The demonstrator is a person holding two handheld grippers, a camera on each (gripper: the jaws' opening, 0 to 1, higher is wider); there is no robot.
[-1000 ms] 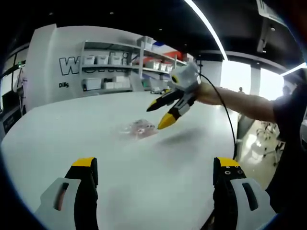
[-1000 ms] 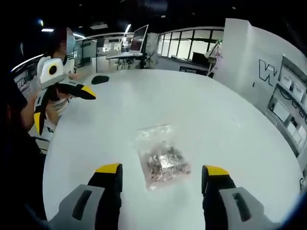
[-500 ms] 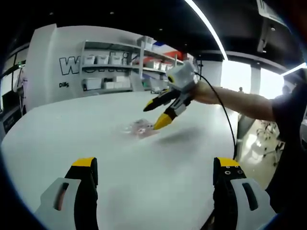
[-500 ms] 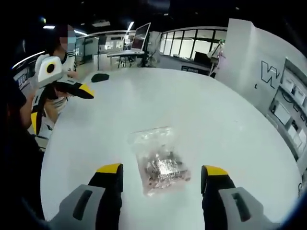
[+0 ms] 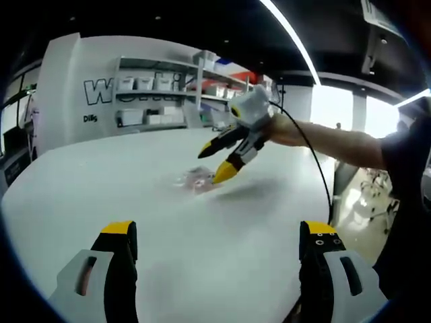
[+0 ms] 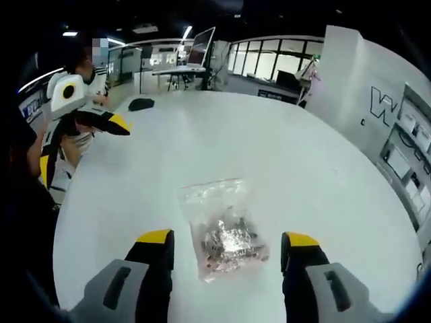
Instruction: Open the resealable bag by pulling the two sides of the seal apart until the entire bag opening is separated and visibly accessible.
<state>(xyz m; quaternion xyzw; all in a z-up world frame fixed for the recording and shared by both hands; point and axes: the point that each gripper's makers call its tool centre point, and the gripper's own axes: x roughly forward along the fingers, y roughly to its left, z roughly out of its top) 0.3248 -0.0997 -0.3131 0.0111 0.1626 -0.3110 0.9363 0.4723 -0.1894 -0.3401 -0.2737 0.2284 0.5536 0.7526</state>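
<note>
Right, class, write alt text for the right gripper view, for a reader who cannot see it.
A clear resealable bag holding small shiny pieces lies flat on a round white table, just ahead of the right gripper, whose yellow-tipped jaws stand open on either side of it. At the left edge, the left gripper hangs off the table's edge, jaws apart.

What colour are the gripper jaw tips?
Yellow, clearest on the right gripper in the right gripper view.
</note>
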